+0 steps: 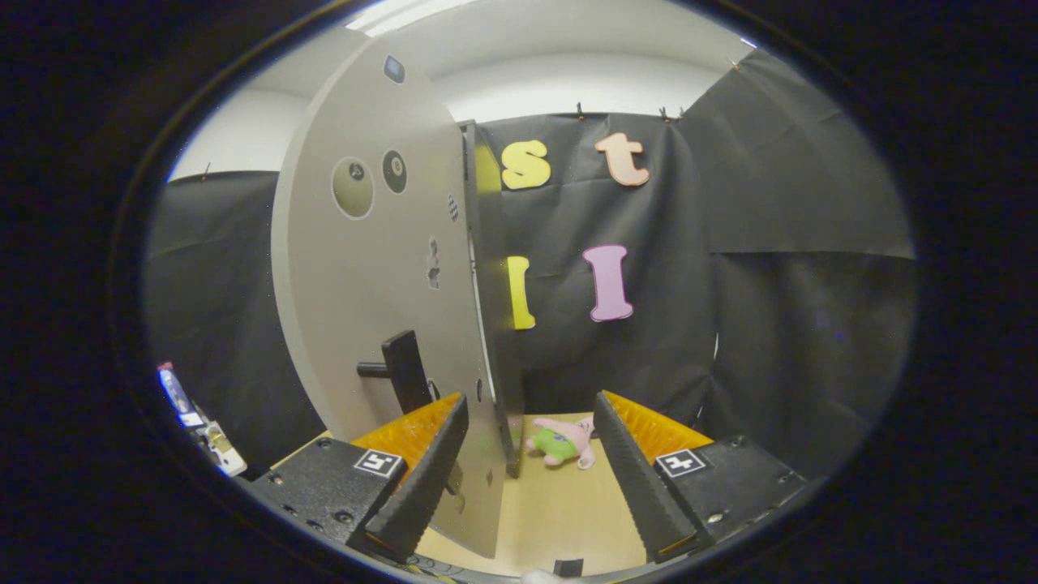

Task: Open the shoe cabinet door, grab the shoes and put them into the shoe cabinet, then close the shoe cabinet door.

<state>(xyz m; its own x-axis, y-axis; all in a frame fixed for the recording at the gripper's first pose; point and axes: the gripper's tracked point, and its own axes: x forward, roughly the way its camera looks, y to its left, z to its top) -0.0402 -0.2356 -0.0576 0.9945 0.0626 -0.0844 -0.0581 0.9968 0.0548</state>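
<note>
The shoe cabinet door [381, 268] stood swung partway out, its free edge running down between the fingers of the hand-held gripper [531, 478], which was spread wide and grasping nothing. The dark door handle [401, 369] sat just above the left finger. My guess was the door was the step in hand, so pushing flat on the panel (not snagging the handle) seemed smartest. A plush toy [564, 442] lay on the table [559, 519] beyond the fingers; no shoes spotted.

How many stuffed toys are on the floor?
1. A pink stuffed toy lies on the wooden floor, beyond the open gripper, beside the cabinet door's edge. The door may hide others.
</note>
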